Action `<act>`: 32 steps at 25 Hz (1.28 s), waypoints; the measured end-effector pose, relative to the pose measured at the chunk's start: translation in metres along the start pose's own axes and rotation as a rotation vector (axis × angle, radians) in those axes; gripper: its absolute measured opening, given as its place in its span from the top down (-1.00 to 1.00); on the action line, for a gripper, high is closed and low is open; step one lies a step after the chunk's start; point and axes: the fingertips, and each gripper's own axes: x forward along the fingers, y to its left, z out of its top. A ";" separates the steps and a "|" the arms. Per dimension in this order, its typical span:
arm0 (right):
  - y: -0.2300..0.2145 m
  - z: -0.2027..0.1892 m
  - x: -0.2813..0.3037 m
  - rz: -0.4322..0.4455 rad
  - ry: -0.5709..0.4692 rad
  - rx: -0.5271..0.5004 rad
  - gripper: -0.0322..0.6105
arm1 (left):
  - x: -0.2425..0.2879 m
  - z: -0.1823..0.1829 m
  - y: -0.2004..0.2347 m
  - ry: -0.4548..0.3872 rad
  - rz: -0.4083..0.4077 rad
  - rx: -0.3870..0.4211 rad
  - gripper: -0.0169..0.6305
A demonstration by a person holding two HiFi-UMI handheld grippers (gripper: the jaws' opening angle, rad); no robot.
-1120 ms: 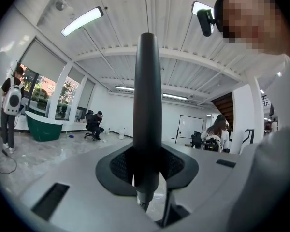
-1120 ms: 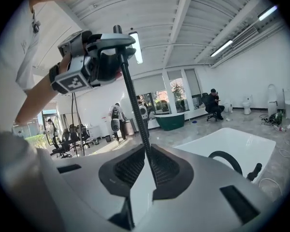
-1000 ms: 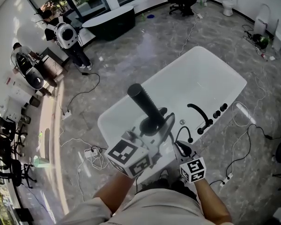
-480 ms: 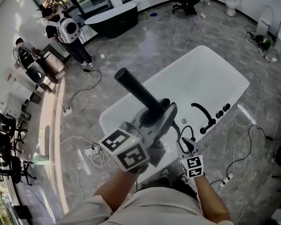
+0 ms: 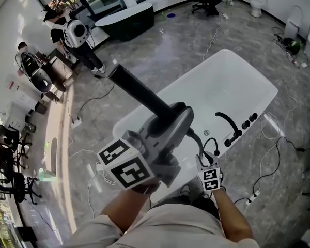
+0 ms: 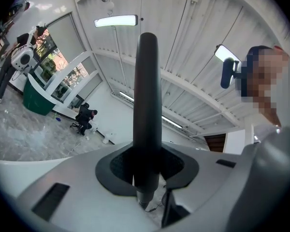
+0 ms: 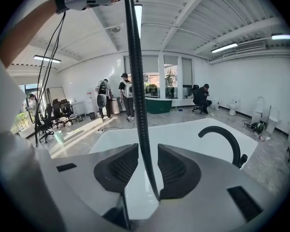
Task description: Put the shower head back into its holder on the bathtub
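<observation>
Centrally, shower head (image 6: 148, 91) clamped between left gripper (image 6: 146, 172) fingers (image 6: 117, 167)

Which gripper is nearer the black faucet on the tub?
Right. The right gripper is low, close beside the faucet. The left gripper, shut on the shower head, sits higher and farther off to the left.

Illumination is bright and even, supplied by ceiling strip lights (image 6: 116, 21) and daylight from the windows (image 7: 169, 79). The polished floor (image 5: 144, 56) carries a glare band along its left side in the head view, and the white bathtub (image 5: 222, 81) is close to overexposed, with only faint shadows. All views bend strongly at the edges, with black corners in both gripper views, where the shower head (image 6: 147, 105) reads as a dark shape against the ceiling and the near surfaces of the left hand-held gripper (image 6: 147, 168) are soft.
</observation>
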 end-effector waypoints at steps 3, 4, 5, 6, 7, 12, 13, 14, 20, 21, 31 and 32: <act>0.002 -0.009 0.007 -0.001 0.017 -0.043 0.58 | -0.005 0.008 -0.002 -0.010 -0.007 -0.007 0.63; 0.002 -0.011 0.008 -0.003 0.022 -0.061 0.58 | -0.006 0.009 -0.002 -0.012 -0.008 -0.011 0.63; 0.003 -0.013 0.010 -0.004 0.030 -0.076 0.58 | -0.008 0.010 -0.001 -0.015 -0.007 -0.016 0.63; 0.004 -0.016 0.011 -0.006 0.040 -0.088 0.58 | -0.009 0.011 0.000 -0.017 -0.006 -0.021 0.63; 0.005 -0.018 0.013 -0.008 0.048 -0.101 0.58 | -0.011 0.012 0.001 -0.020 -0.004 -0.025 0.63; 0.011 -0.026 0.023 -0.014 0.073 -0.162 0.58 | -0.020 0.026 0.012 -0.036 0.014 -0.024 0.63; 0.013 -0.029 0.025 -0.013 0.079 -0.169 0.58 | -0.022 0.028 0.014 -0.039 0.018 -0.025 0.63; 0.015 -0.031 0.026 -0.014 0.085 -0.173 0.59 | -0.025 0.030 0.016 -0.042 0.020 -0.027 0.63; 0.031 -0.031 0.033 -0.005 0.098 -0.216 0.58 | -0.043 0.049 0.016 -0.056 0.026 -0.046 0.63; 0.032 -0.032 0.036 -0.002 0.099 -0.223 0.58 | -0.043 0.050 0.015 -0.055 0.026 -0.046 0.63; 0.018 -0.046 0.049 -0.032 0.132 -0.292 0.68 | -0.051 0.050 0.030 -0.075 0.067 -0.034 0.63; 0.012 -0.048 0.048 -0.041 0.138 -0.296 0.68 | -0.052 0.048 0.034 -0.078 0.075 -0.037 0.63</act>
